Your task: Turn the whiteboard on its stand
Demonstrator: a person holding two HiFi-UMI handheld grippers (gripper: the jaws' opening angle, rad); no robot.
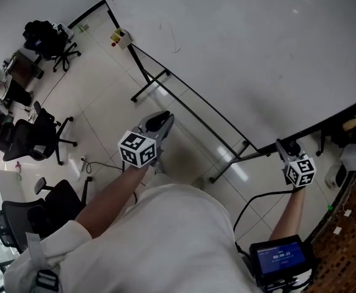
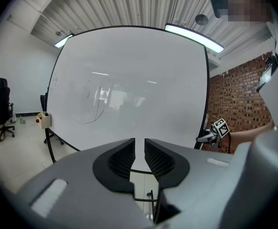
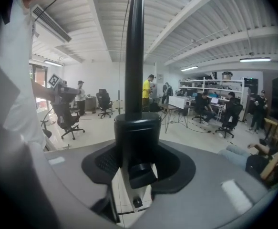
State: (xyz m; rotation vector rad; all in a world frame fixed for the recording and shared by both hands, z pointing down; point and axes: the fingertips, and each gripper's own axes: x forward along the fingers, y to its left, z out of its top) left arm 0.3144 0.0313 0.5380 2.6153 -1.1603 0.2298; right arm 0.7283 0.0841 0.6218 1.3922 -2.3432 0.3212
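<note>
Jaws of the right gripper [image 3: 138, 162] pinch the black collar [image 3: 138, 130] on the stand's upright post [image 3: 134, 51], at the edge of the whiteboard [image 1: 239, 54]. The left gripper [image 2: 139, 157] has its jaws almost together, holding nothing, and faces the board's broad face from well apart. Faint curved pen strokes [image 2: 95, 109] on it are too thin to read.

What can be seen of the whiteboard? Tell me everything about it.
The whiteboard is a large glossy white panel in a thin black frame, with faint pen strokes and mirrored ceiling lights. It is mounted on a black metal stand on the tiled floor. A small box sits by its left end. At its right edge the right gripper is clamped on a black collar of the stand's post.
</note>
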